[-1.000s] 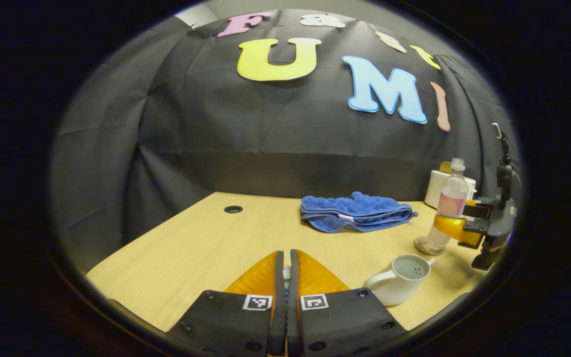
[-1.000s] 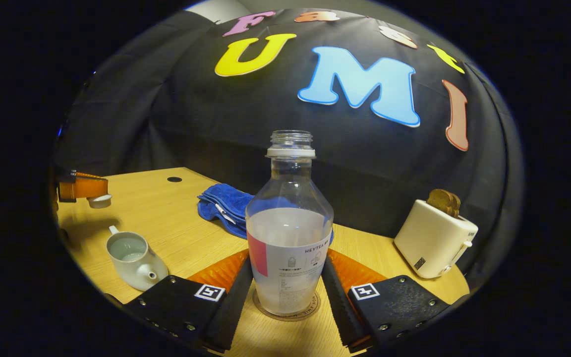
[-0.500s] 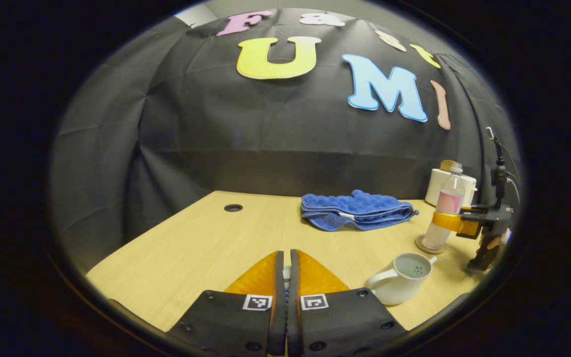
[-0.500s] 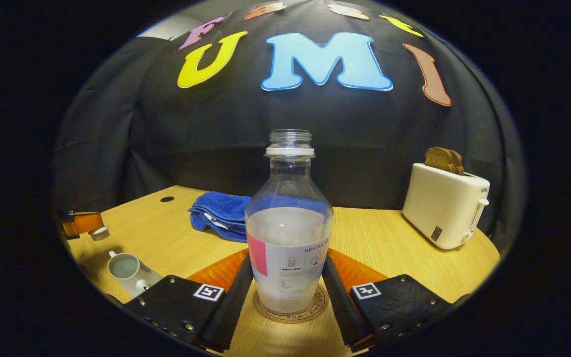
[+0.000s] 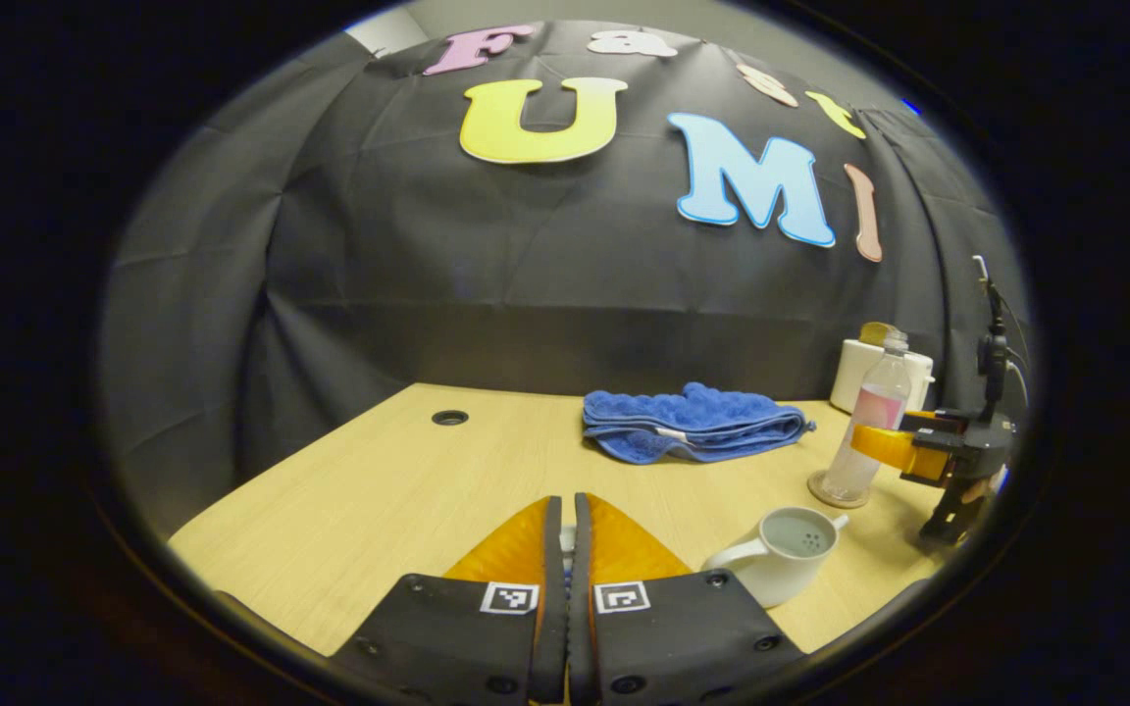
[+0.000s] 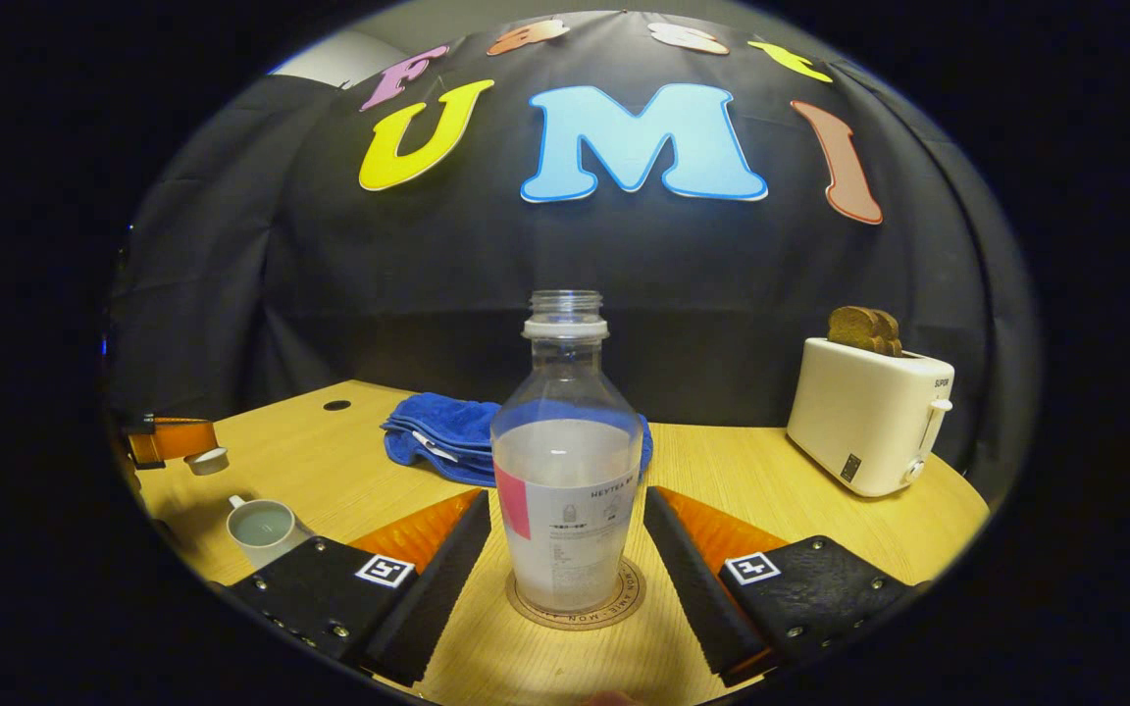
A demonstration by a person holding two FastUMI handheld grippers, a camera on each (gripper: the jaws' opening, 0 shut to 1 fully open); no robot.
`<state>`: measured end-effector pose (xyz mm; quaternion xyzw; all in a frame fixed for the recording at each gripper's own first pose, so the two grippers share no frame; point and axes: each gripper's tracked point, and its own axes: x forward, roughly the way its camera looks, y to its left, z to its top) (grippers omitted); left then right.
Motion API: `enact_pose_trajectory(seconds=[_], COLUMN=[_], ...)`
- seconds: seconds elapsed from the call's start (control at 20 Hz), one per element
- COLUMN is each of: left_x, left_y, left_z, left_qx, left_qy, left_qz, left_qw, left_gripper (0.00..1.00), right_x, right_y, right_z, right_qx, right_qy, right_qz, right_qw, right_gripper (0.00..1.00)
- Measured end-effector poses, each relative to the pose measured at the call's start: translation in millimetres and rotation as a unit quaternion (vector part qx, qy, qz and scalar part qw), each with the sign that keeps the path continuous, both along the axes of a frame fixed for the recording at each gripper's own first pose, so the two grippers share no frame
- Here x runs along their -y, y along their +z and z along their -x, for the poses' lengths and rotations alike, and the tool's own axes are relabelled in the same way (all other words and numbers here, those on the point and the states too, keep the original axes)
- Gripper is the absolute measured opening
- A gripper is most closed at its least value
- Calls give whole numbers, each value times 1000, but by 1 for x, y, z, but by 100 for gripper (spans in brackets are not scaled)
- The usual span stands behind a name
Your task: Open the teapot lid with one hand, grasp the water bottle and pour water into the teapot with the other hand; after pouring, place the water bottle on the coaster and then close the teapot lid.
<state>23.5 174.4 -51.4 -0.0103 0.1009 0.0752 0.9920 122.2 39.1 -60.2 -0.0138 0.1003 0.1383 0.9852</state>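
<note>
right hand-held gripper [image 6: 565, 579]: level and low over the bench [image 6: 781, 490], fingers apart, one on each side of the water bottle [image 6: 565, 490], a gap showing on both sides, so not pressing it. In the left gripper view it sits just right of the bottle [image 5: 874, 431], held off the bench.
left hand-held gripper [image 5: 565, 549]: level, pointing along the bench [image 5: 379, 490] toward the wall; fingers together, a sliver of something white between them near the tips, too hidden here to tell what.
water bottle: upright, uncapped, roughly half full, standing on the coaster [image 6: 577, 603], centred on it.
coaster: round, flat on the bench, right of the teapot [image 5: 781, 564].
teapot: white, lid off, mouth open, strainer holes visible inside; on the bench left of the water bottle, well apart from it.
lid: in the right gripper view a small white lid [image 6: 205, 460] hangs at the tip of the left hand-held gripper [image 6: 173, 441], above and left of the teapot [image 6: 266, 529], not touching it.
right gripper view extras: toaster [image 6: 869, 412] with bread in the slots, right of the water bottle; label side of the bottle.
left gripper view extras: inside of the teapot; the right hand-held gripper [image 5: 918, 453] side-on.
both views: blue towel [image 5: 693, 422] folded on the bench behind the water bottle; cable hole [image 5: 449, 418] far left of it.
</note>
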Motion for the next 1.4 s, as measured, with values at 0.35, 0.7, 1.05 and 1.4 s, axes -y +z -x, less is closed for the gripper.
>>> enact_pose_trajectory(seconds=[0.35,0.7,1.05,1.4], left_x=[43,97,131,151], left_y=[14,12,8,3], left_z=[-6,-15,-21,-24], left_qx=[20,18,16,14], left_qy=[-29,-61,-76,-87], left_qz=[-5,1,-1,-9], left_qw=[999,998,997,996], left_gripper=[7,7,7,8], right_x=[15,31,38,52], right_y=[7,5,6,5], right_z=[29,50,63,65], right_qx=[25,40,50,51], right_qy=[-11,-18,-10,-19], right_qz=[6,23,19,9], right_qw=[1000,999,999,998], right_gripper=[99,99,99,99])
